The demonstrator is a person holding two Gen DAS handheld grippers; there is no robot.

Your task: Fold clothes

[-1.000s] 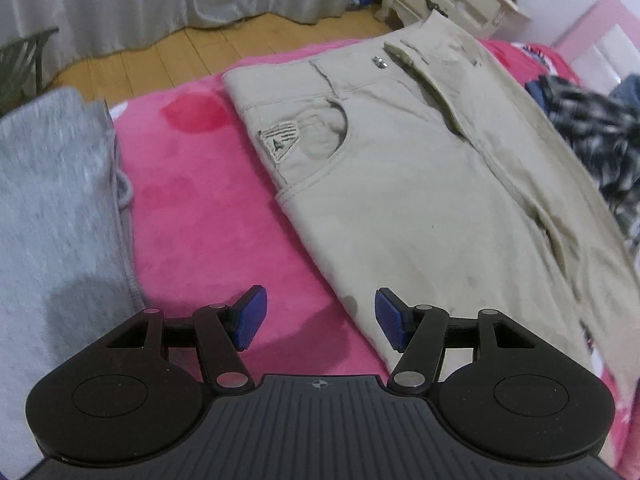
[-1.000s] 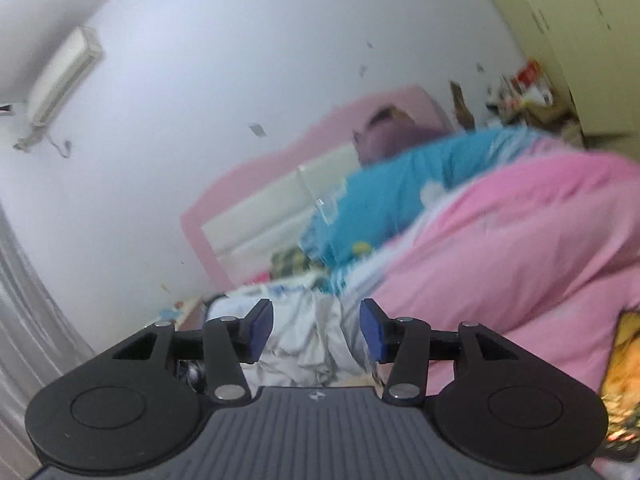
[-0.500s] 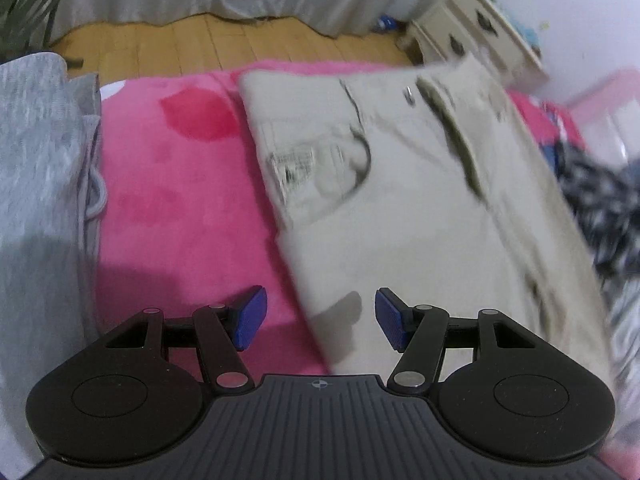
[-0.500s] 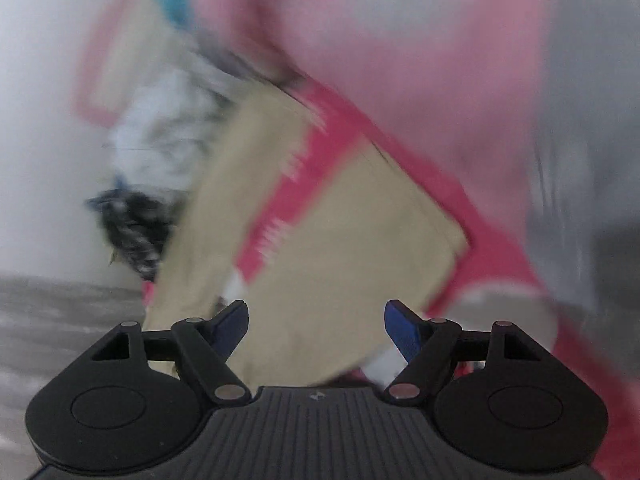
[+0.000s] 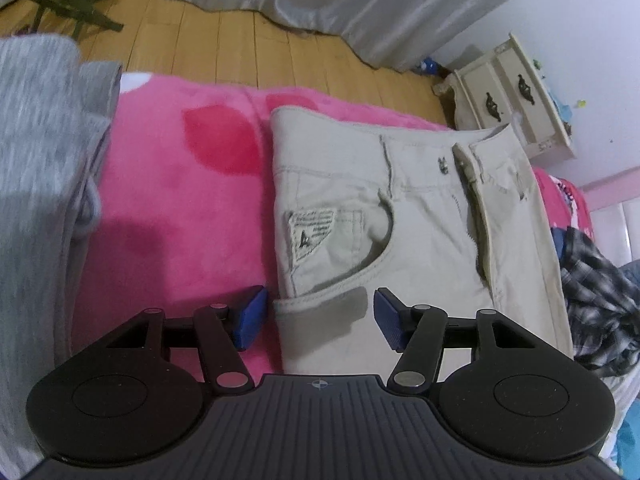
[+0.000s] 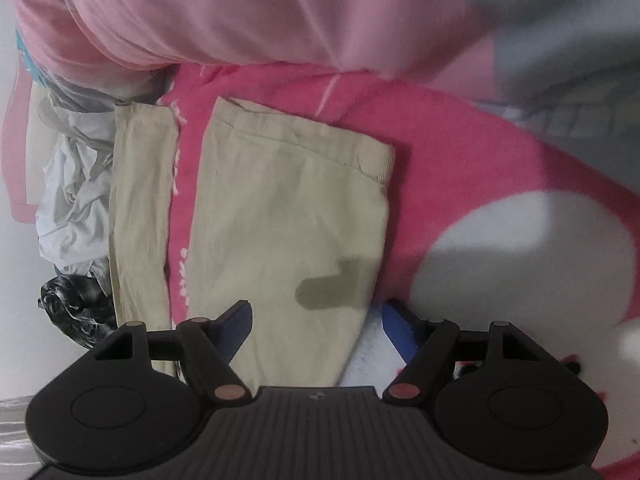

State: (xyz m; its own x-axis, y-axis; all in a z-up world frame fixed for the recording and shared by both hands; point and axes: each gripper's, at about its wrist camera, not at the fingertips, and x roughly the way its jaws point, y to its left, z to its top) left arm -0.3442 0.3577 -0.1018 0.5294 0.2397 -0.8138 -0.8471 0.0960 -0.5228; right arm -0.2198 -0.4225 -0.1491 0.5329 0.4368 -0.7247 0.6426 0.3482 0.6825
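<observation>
Trousers point(image 5: 420, 248) lie flat on the pink blanket point(image 5: 172, 208), waist toward the bed edge by the floor point(image 5: 240, 52), 2 legs point(image 6: 280, 220) running apart toward the pillows. Whether they are spread for a fold or part-folded, we cannot tell.

Left gripper point(image 5: 318, 316) hangs low over the side seam below the pocket, jaws wide apart, holding nothing. Right gripper point(image 6: 316, 326) is likewise spread and empty, straddling the outer edge of the wider leg above the hem.

Risks as we judge them:
- Plush blanket sits right under both seams; a low pinch could catch pile with cloth and drag the blanket.
- Pinching only the top layer would let the under layer lag and crease.
- Legs lie split, so lifting 1 could leave the other askew.

Room: bare blanket left of the trousers up to the grey garment point(image 5: 36, 200). Plaid shirt point(image 5: 592, 292) crowds the far side. A pink quilt point(image 6: 260, 12) banks up beyond the hems.
</observation>
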